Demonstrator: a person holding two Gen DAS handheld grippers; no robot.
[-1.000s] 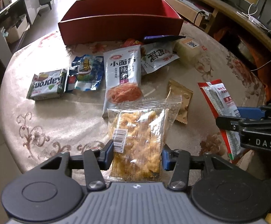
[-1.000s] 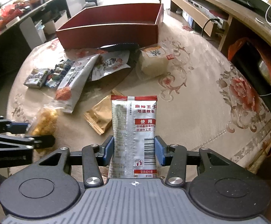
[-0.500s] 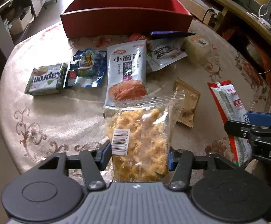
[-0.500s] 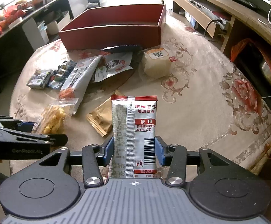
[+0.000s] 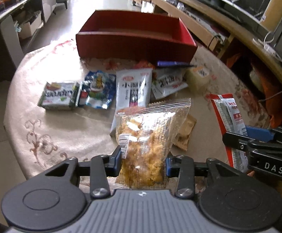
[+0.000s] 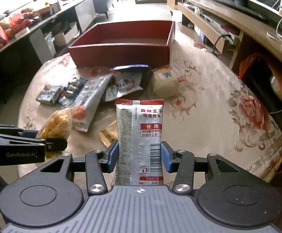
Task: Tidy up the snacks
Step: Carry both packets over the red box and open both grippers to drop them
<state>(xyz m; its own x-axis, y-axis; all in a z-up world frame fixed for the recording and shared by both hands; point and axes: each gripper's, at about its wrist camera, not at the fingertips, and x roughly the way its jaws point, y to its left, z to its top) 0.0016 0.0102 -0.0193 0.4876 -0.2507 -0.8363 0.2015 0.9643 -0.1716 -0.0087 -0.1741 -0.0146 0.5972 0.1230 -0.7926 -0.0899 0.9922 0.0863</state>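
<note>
Right now I have a packet in each tool, both clear of the table. My left tool point(image 5: 143, 162) has just been closing, and its pads now pinch the lower part of the clear bag of yellow crisps point(image 5: 146, 143), so the sealed top stands free and can go in first. My right tool point(image 6: 140, 156) clamps the silver packet with red trim point(image 6: 140, 136) low down as well, upright with the label toward me. I hold them side by side and apart so neither fouls the other. Beyond the loose snacks on the table point(image 5: 59, 128) waits the red box point(image 5: 135, 38), open-topped; I judge it the place both are bound for.
</note>
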